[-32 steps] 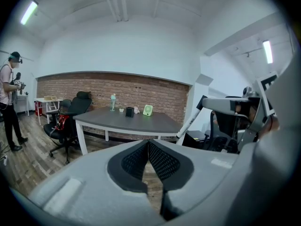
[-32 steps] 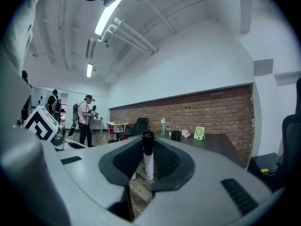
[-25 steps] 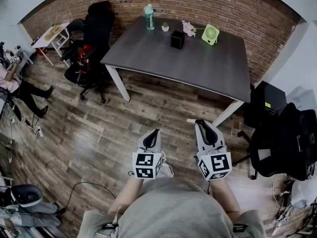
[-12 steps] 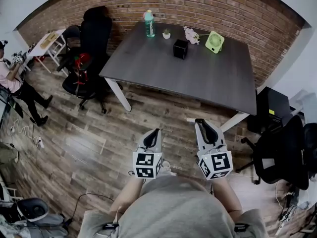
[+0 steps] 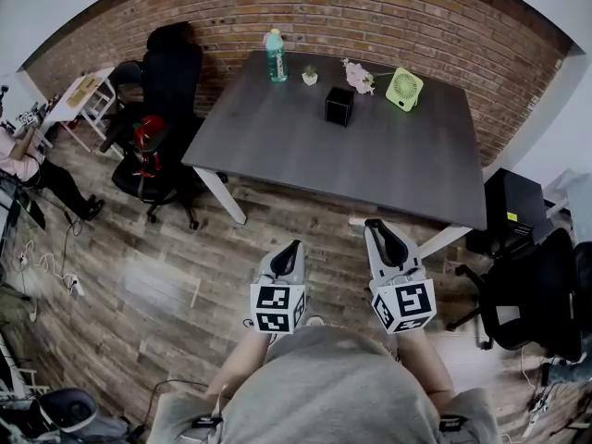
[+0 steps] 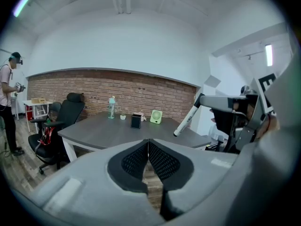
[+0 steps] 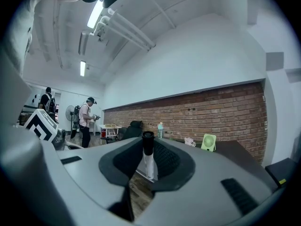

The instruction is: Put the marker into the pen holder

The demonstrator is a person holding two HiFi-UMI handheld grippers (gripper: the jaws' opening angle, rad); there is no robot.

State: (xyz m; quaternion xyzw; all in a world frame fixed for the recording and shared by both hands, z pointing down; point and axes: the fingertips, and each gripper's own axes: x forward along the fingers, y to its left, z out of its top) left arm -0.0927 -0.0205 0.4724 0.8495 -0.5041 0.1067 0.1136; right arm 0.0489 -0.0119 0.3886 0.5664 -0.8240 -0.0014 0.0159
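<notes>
While I stand well short of table [image 5: 398, 160], right gripper [image 5: 379, 231] pinches marker [image 7: 148, 158] crosswise, carried for drop-in; left gripper [image 5: 291, 247] closed on nothing, spare. Holder [image 5: 339, 105] at 12 o'clock, table's far half, well apart.

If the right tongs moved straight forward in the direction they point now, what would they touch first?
The right tongs, shut on the marker, would probably meet the near edge of the dark table, close to its white leg. Depth is unclear.
</notes>
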